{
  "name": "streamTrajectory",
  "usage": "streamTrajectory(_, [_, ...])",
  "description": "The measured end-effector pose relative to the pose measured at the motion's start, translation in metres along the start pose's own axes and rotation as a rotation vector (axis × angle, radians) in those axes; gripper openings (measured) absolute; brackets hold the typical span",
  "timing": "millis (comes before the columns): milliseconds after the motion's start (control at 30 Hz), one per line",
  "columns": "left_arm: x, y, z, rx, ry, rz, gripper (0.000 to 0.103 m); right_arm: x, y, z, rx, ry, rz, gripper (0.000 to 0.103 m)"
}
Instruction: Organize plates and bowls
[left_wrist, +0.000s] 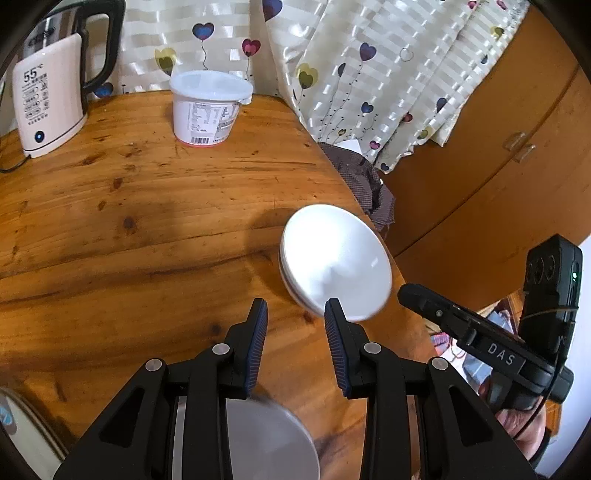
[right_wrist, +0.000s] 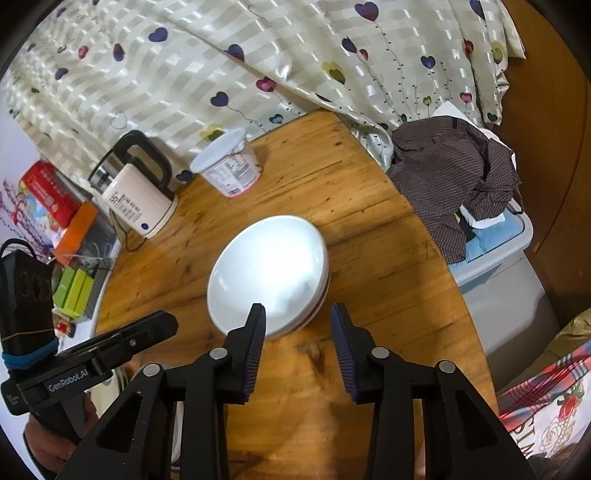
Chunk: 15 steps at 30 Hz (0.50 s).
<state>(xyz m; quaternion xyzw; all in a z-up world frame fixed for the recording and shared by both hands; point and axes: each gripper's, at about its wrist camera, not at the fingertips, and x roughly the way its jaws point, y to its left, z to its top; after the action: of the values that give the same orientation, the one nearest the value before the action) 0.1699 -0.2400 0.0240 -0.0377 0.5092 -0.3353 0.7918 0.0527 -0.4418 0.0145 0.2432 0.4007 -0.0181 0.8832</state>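
Both tools, left (left_wrist: 295, 310) and right (right_wrist: 297, 314), ribbed-padded, spread and empty above glossy round white plates (right_wrist: 267, 273) on knotty wood table (right_wrist: 369, 229).

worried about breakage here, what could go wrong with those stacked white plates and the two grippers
1. The stacked white plates sit close to the table edge; a nudge from the right gripper could push them off.
2. Both grippers are empty with narrow gaps; the left gripper may need to be lined up carefully to catch the rim.
3. Another plate lies under the left gripper and could get knocked.
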Motion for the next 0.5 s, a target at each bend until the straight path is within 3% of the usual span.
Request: streamTrajectory(500, [0.039, 0.000, 0.018, -0.009, 0.058, -0.013, 0.033, 0.025, -0.012, 0.012, 0.015, 0.029, -0.003, 0.022])
